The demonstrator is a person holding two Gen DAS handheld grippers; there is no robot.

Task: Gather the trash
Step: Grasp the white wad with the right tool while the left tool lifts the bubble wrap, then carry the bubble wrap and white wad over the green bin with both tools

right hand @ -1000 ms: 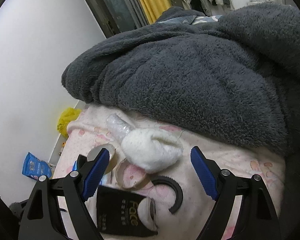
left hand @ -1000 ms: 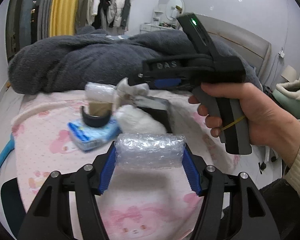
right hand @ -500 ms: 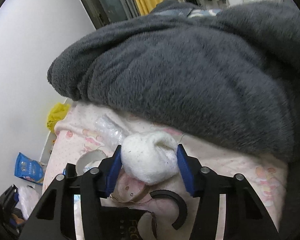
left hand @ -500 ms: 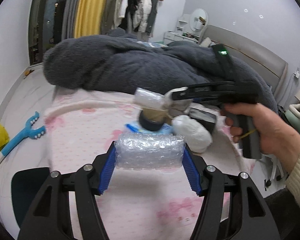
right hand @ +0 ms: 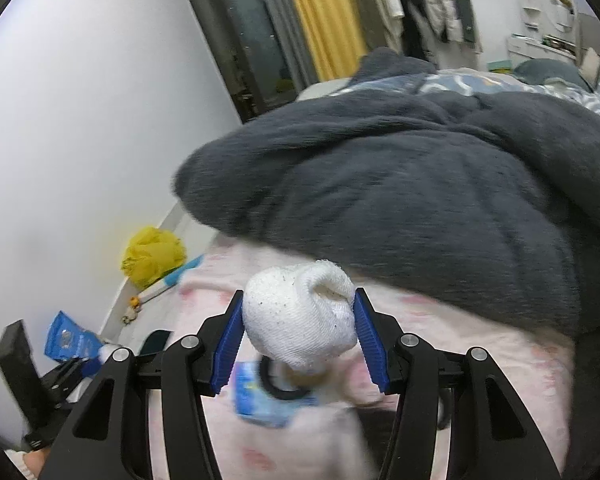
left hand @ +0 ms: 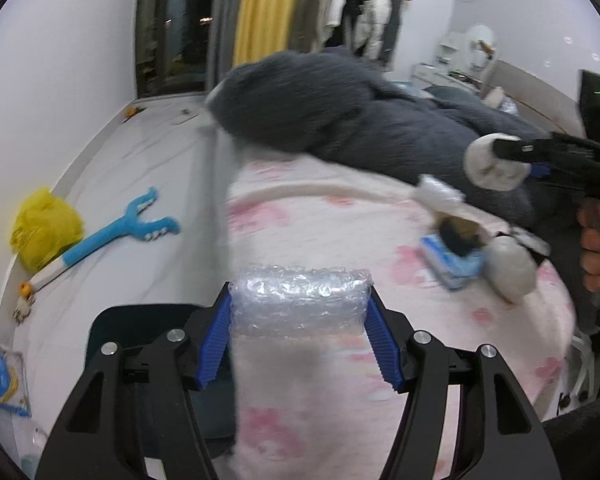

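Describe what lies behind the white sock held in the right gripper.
Behind the white sock rises a dark grey blanket on the pink bedsheet. What the blanket covers is hidden.

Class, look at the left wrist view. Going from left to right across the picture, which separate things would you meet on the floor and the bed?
Crumpled yellow plastic bag → blue long-handled toy with claw-like prongs → clear roll of bubble wrap held in the left gripper → flat blue packet on the pink printed bedsheet → rounded white sock bundle in the right gripper.
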